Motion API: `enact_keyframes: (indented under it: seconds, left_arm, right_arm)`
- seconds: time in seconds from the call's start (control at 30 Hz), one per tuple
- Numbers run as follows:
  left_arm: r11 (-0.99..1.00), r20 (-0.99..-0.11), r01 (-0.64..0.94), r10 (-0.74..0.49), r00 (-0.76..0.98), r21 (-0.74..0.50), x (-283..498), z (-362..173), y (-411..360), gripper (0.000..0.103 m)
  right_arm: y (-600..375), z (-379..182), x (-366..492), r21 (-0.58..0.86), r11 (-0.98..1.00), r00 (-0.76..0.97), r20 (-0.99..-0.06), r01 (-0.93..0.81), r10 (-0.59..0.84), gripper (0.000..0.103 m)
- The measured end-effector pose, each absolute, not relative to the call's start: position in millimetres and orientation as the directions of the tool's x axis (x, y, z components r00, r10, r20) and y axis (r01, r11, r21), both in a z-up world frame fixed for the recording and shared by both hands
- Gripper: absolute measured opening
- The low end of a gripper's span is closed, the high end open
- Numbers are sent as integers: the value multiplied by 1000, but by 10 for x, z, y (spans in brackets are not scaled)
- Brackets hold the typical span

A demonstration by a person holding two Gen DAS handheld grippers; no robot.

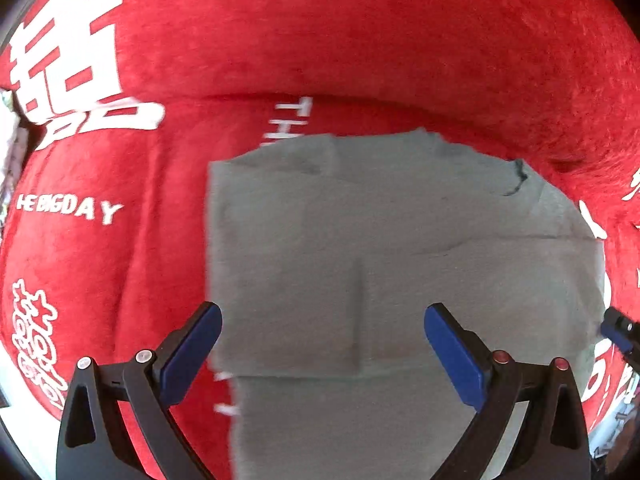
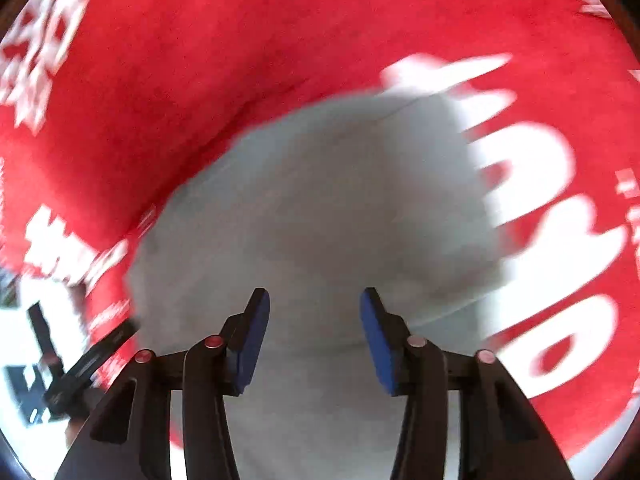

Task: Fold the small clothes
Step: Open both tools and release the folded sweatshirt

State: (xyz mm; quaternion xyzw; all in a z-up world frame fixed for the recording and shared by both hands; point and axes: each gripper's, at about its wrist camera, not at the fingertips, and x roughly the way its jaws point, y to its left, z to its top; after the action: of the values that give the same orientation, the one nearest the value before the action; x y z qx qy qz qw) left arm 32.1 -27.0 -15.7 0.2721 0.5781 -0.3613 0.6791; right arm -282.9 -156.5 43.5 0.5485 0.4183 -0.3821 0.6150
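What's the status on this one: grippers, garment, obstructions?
Left gripper wide open, empty. Right gripper open, empty, above garment. Garment grey, partly folded, flat on red blanket. Nothing in the way.

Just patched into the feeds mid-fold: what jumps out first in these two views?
The bright red plush blanket with big white lettering fills both views. On it, in the middle, lies a grey garment, partly folded with flaps layered over each other. Both the left gripper and the right gripper hang above the cloth, jaws open with nothing between them; the right view is blurred.
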Motion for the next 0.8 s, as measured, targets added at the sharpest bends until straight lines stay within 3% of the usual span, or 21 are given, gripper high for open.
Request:
enact_keyframes:
  seconds: [0.17,0.27,0.53,0.67,0.8]
  left_arm:
    - [521,-994,853,-73,81,32,48,-542,-474,102]
    - [546,-993,838,-95,69,6,50,-535,-406,102]
    - [544,-997,838,-42,72,37,25,-509,-448,102]
    - [541,-996,839,-29,79,51,-80,-417,-492,102]
    - [532,-996,844,-21,89,64,-177,-337,-486,102]
  right_arm:
    - [-1779,214,-3278,209,84,210,-978,974,-8,39]
    - [-1710,96,-3369,109,183,109,-994,977,10,39]
    - [-1622,287,-3811,234,59,232,-972,970,38,43]
    - [-1625,344,-3815,260,62,256,-964,964,70,59]
    - [-1538,407,-3672,287,64,281,-955,956,96,59]
